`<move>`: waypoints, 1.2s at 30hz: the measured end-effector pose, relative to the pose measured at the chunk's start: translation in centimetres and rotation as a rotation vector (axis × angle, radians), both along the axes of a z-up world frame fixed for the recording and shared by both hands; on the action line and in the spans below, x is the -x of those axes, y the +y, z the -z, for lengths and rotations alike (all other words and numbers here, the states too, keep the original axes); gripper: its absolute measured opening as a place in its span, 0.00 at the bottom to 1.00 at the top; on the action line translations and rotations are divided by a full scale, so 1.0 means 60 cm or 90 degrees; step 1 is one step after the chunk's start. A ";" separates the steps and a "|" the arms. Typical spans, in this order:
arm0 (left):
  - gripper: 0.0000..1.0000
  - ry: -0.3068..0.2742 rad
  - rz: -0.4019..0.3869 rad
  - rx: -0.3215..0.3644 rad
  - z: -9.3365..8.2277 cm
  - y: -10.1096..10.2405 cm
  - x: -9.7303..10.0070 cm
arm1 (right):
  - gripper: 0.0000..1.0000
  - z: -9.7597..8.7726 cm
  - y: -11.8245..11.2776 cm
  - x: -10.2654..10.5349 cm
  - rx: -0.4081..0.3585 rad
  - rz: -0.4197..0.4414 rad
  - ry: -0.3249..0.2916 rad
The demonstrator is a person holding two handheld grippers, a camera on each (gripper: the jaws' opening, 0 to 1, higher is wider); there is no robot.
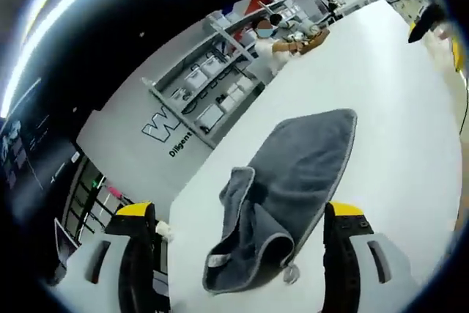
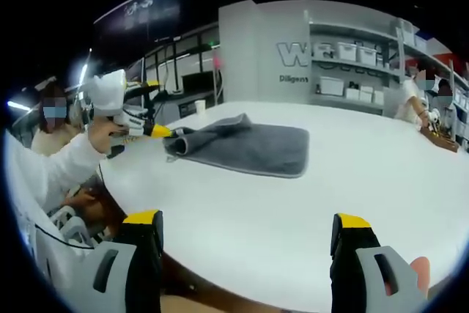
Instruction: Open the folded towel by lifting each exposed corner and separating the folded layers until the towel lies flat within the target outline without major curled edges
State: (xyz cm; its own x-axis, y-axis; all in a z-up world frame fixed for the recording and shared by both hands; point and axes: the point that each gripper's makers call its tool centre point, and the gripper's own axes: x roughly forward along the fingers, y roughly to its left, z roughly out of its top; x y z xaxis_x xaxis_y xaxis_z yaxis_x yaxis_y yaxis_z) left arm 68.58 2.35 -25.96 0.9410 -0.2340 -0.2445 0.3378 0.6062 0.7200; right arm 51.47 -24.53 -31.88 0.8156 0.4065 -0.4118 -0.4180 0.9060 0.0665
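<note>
Lettering stands on the grey wall (image 2: 264, 49) behind the counter. In the right gripper view: a large outlined "W", the following letters hidden by shelving, and below it a smaller line starting "Diligen". In the left gripper view the same wall (image 1: 139, 130) shows "W" and "Dilgent", cut off.

The grey towel (image 1: 293, 196) is lying on the white table (image 1: 396, 93), its near end bunched and folded over itself while the far end is spreading flat. The left gripper (image 1: 242, 214) is hovering with jaws wide apart, flanking the crumpled end. Shelving (image 1: 212, 86) is standing beyond the table's edge.
</note>
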 end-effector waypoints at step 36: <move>0.60 0.074 -0.025 -0.045 0.135 -0.053 -0.300 | 0.95 -0.012 -0.025 0.005 -0.013 0.023 -0.017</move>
